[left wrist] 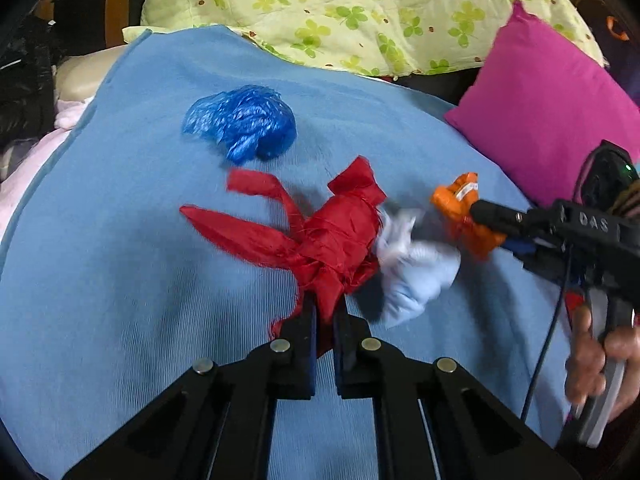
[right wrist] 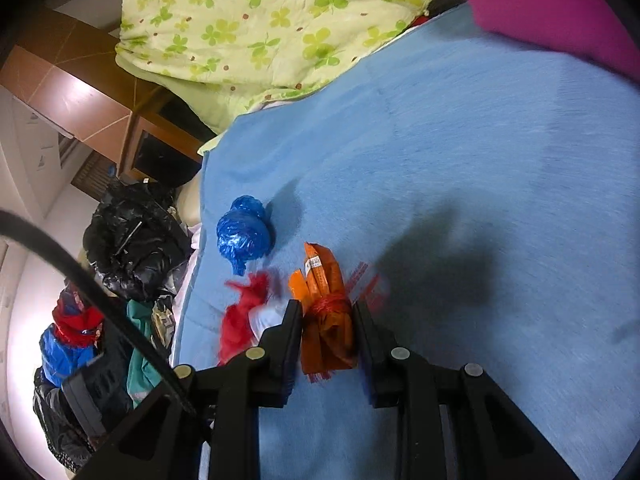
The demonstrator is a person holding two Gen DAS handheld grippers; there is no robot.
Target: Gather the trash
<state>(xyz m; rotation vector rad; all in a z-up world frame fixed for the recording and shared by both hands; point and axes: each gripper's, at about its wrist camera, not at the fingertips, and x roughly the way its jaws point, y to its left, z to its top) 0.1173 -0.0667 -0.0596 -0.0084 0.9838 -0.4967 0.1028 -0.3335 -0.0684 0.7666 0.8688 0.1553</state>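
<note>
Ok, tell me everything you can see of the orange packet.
The orange packet is a crumpled wrapper of thin, shiny plastic, with a small white printed label near its far end and red string wound round its middle. The right hand-held gripper is shut on it, one finger pressing each side, the far end sticking out past the fingertips. It is over the blue blanket; whether it touches it I cannot tell. In the left wrist view it is beside a pale bundle.
</note>
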